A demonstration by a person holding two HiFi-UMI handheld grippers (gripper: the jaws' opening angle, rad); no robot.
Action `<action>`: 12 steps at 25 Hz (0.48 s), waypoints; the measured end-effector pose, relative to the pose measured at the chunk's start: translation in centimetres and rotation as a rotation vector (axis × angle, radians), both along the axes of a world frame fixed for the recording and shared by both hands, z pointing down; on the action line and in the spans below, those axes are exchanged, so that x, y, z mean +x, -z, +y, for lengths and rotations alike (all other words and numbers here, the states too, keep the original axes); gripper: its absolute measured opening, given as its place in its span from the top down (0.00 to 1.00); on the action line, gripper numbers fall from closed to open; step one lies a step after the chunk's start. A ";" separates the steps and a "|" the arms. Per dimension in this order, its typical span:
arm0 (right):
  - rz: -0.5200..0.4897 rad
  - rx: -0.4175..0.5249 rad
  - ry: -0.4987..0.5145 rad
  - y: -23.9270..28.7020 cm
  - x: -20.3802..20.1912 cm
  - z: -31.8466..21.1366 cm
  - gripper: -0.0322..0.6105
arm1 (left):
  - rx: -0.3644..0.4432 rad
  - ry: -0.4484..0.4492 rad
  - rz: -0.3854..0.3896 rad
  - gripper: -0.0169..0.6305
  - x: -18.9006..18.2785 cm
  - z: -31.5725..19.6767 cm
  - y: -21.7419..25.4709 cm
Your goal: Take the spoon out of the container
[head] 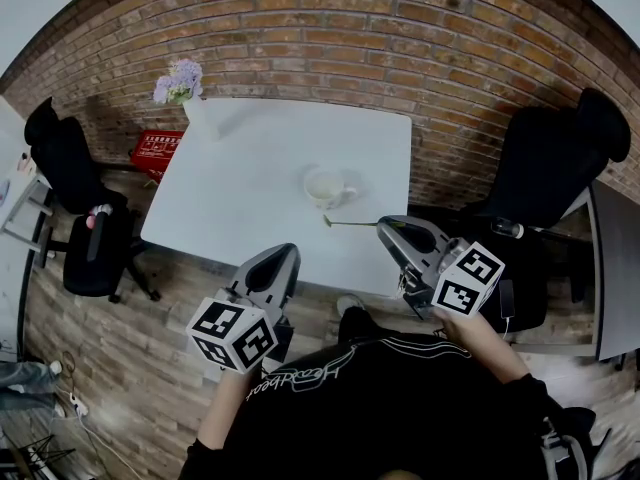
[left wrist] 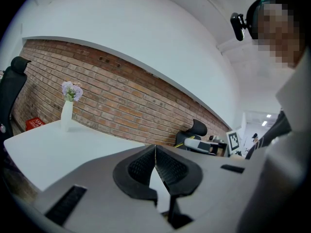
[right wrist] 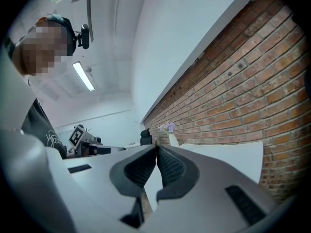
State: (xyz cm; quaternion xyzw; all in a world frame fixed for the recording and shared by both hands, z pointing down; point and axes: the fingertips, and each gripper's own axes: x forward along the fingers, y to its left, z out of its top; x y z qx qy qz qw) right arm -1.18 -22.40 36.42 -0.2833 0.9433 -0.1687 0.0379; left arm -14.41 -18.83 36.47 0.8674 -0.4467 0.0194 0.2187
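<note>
- Table (head: pixel 240 178): white, set against a brick wall.
- Shirt (head: pixel 380 398): black, below the table's near edge; its white script cannot be read.
- Left gripper (head: pixel 285 253): held at the table's near edge, jaws closed on nothing.
- Right gripper (head: pixel 386 226): held over the table's near right part, jaws clamped on the spoon's handle end.
- Container (head: pixel 326 188): placed right of the table's centre.
- Spoon (head: pixel 350 223): outside the container, over the table, just nearer than it.
</note>
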 end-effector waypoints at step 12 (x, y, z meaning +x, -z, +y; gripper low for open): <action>-0.005 -0.019 -0.012 -0.5 0.7 -0.7 0.95 | -0.007 -0.004 0.003 0.96 0.6 -0.7 -0.4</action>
